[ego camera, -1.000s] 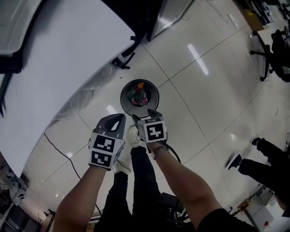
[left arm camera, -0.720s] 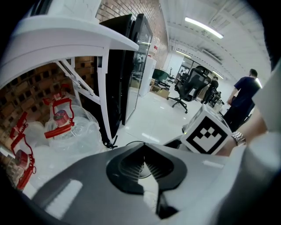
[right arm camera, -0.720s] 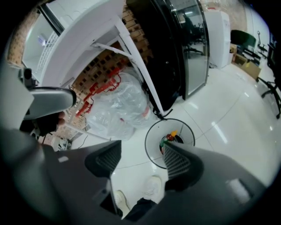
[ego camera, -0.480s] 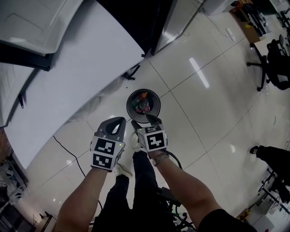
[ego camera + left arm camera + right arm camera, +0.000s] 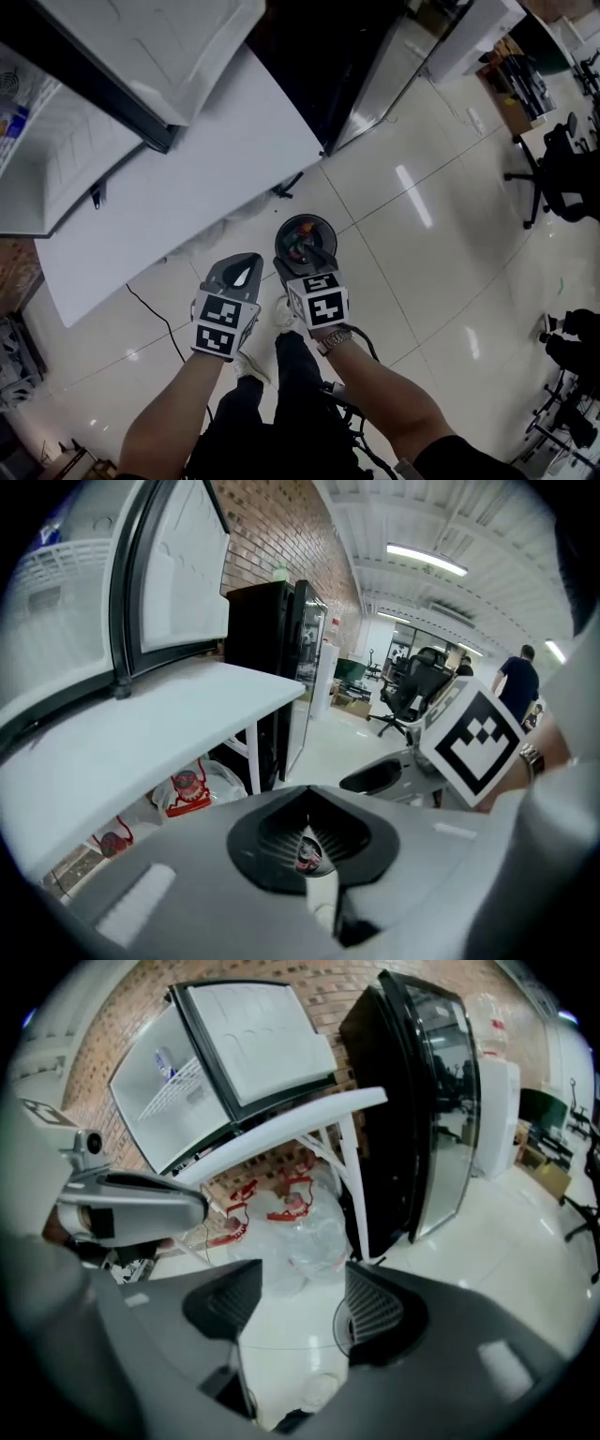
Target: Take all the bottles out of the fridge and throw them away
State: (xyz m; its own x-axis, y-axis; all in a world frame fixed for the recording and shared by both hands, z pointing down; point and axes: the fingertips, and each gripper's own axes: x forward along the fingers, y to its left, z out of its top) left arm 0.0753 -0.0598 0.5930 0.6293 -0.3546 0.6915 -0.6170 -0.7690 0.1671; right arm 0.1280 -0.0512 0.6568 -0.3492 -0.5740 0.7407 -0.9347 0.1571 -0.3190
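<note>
- The left gripper [image 5: 249, 262] and the right gripper [image 5: 306, 257] are side by side in front of the person's legs, and both are now higher above the floor than one second ago.
- The left jaws are closed tip to tip and carry nothing.
- The right jaws are wide apart with only floor between them. They have just been closing a little, on nothing.
- Below them the round bin [image 5: 278, 244] looks smaller than before. Coloured bottles [image 5: 302, 236] lie inside it, so I judge that one drop is finished.
- Behind the bin is the white table [image 5: 187, 178], with plastic bags [image 5: 300, 1227] under it.
- Farthest, the fridge [image 5: 56, 150] has come into the head view, with its door open. One bottle [image 5: 166, 1061] still stands on its wire shelf, so the task is not complete and, in my judgement, the next reach goes there.
</note>
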